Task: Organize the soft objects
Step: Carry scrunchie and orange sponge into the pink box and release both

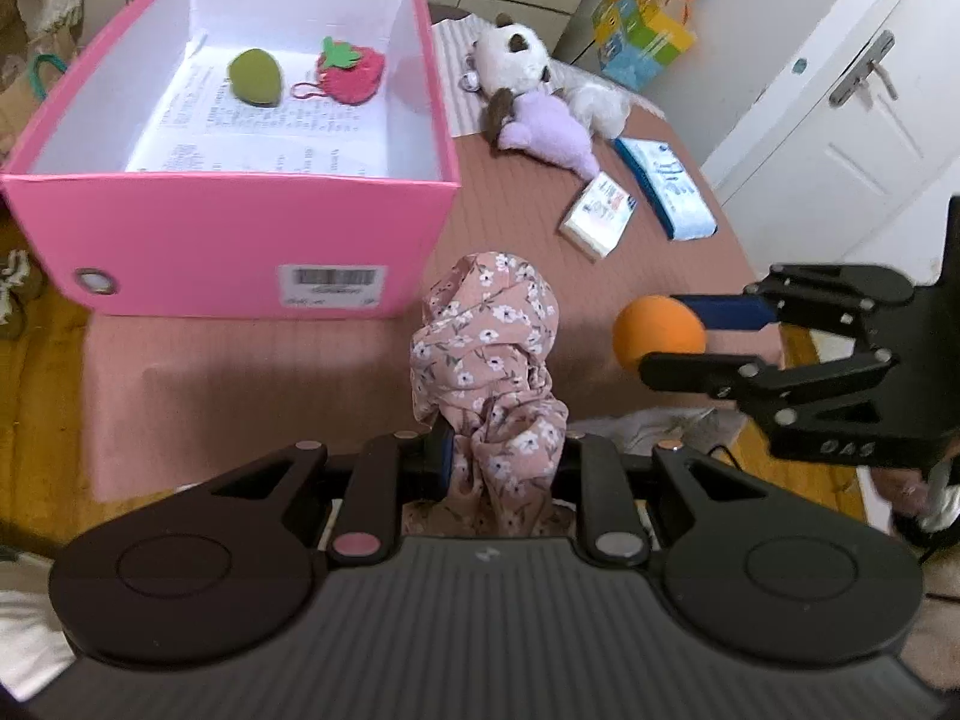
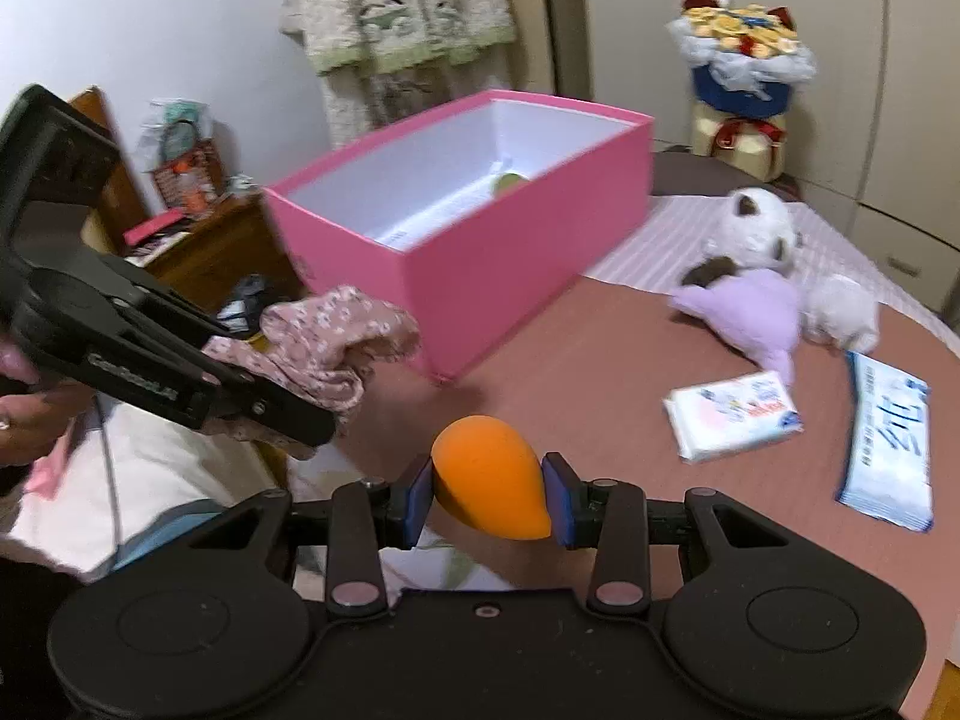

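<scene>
Your left hand-held gripper (image 1: 501,456) pinches floral cloth (image 1: 486,348); right hand-held gripper (image 2: 489,495) squeezes orange sponge (image 2: 489,483), near pink box (image 1: 240,240).

Left gripper (image 1: 501,456): matte black body across the bottom of the frame, ribbed grey centre panel, a round embossed disc at each lower corner, two black link bars with silver and pinkish rivet caps, blue pads on the fingers.

Right gripper (image 2: 487,495): same black build along the bottom of the frame, blue pads (image 2: 420,495), silver rivets, one small screw at centre. Seen at the right edge of the left wrist view, its side carries faint raised lettering.
</scene>
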A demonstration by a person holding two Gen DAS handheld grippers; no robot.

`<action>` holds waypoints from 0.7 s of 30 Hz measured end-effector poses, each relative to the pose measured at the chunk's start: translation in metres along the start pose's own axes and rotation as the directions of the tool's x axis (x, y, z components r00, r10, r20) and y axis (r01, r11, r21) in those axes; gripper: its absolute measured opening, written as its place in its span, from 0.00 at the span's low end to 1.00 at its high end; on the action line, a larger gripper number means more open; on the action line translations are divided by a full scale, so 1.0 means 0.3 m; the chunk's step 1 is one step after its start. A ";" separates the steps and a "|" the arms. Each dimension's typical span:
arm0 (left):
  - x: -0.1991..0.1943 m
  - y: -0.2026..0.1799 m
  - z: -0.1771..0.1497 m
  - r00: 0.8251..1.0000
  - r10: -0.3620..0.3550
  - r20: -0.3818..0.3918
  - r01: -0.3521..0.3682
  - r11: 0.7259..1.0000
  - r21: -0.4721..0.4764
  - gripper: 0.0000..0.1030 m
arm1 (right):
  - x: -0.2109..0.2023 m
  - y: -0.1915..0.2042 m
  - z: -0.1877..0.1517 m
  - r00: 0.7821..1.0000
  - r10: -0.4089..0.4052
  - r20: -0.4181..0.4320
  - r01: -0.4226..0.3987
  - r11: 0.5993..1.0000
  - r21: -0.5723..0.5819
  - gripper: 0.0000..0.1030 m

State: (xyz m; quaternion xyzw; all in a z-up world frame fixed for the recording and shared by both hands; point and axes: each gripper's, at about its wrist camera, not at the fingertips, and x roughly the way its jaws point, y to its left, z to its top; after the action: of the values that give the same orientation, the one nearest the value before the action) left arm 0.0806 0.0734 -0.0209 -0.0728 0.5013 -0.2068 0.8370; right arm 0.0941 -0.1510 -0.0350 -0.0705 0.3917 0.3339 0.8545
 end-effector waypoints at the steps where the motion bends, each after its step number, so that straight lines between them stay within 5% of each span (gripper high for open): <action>1: -0.018 0.005 -0.001 1.000 0.011 -0.009 -0.011 1.000 0.004 0.19 | -0.006 0.010 0.009 1.000 0.016 -0.003 -0.016 1.000 0.000 0.43; 6: -0.102 0.034 0.003 0.999 0.030 -0.021 -0.030 1.000 0.007 0.19 | -0.031 0.057 0.065 0.996 0.085 0.001 -0.085 0.996 -0.004 0.43; 10: -0.161 0.042 0.020 0.995 0.097 0.023 -0.098 0.995 0.023 0.19 | -0.041 0.097 0.118 0.994 0.103 0.021 -0.102 0.994 -0.044 0.44; 21: -0.257 0.076 0.185 0.982 0.120 0.143 -0.128 0.990 0.052 0.20 | 0.009 0.162 0.313 0.988 0.145 0.046 -0.137 0.979 -0.150 0.44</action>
State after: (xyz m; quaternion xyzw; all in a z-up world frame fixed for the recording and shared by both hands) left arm 0.1033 0.1217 0.0609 -0.0303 0.4384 -0.1639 0.8832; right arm 0.1233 -0.0765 0.0341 -0.0955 0.3458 0.4235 0.8319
